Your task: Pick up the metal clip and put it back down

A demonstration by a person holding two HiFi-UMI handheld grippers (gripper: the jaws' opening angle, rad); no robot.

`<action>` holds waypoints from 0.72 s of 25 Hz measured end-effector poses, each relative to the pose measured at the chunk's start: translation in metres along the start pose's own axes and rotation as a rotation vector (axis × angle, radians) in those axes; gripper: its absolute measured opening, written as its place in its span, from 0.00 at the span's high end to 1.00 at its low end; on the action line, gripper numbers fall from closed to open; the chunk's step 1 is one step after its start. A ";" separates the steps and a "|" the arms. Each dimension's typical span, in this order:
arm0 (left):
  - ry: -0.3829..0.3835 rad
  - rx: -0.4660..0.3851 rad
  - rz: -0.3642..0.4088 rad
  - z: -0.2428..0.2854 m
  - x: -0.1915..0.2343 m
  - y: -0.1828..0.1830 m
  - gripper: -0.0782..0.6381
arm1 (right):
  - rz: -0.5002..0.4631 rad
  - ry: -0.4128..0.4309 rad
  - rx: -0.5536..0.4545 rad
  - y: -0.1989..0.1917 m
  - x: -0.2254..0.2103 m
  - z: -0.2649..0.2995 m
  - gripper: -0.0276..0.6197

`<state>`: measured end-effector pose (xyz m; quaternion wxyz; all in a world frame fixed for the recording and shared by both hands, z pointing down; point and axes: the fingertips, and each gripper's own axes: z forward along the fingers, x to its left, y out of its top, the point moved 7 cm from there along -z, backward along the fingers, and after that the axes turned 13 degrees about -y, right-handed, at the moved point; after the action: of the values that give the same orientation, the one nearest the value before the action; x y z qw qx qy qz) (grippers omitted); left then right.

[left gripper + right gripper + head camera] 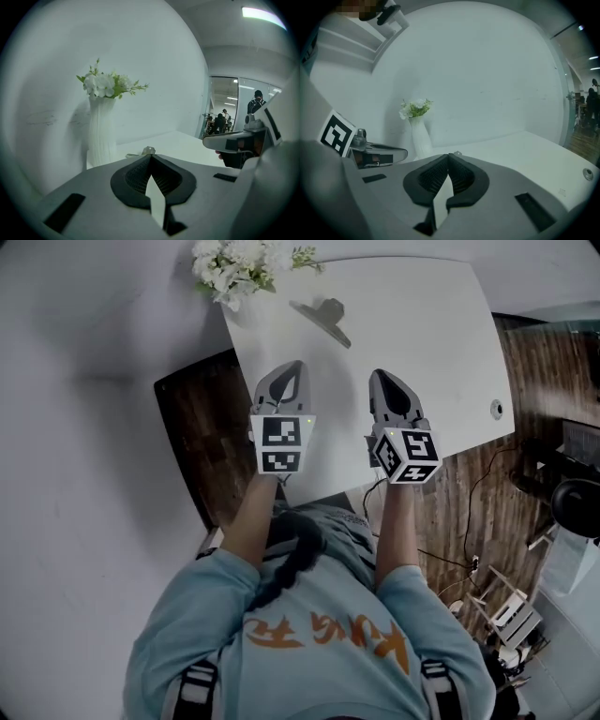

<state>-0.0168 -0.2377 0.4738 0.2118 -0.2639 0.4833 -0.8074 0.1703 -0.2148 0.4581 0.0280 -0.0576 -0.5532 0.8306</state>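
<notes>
Both tools clenched and empty, the clip lying on the tabletop ahead.

The left tool [296, 366] and the right tool [380, 376] are side by side over the near part of the white tabletop [431, 343], each with its jaws pressed together on nothing. The metal clip [328, 311] lies on the tabletop beyond their tips, apart from both. It is probably the small grey piece just past the left tool's tips. A vase of flowers [239, 263] stands at the far corner.
</notes>
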 end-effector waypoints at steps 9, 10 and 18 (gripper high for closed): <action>0.028 0.054 -0.014 0.022 0.000 -0.006 0.87 | -0.087 0.087 0.022 0.004 -0.016 0.063 0.93; 0.040 0.060 -0.014 0.021 0.003 -0.005 0.87 | -0.097 0.099 0.025 0.005 -0.015 0.074 0.91; 0.069 0.080 -0.032 0.028 0.013 -0.007 0.87 | -0.185 0.200 0.102 -0.001 -0.014 0.139 0.80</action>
<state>-0.0099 -0.2606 0.4941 0.1925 -0.2352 0.4533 -0.8380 0.1668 -0.3437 0.5127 0.1622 -0.0874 -0.5075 0.8417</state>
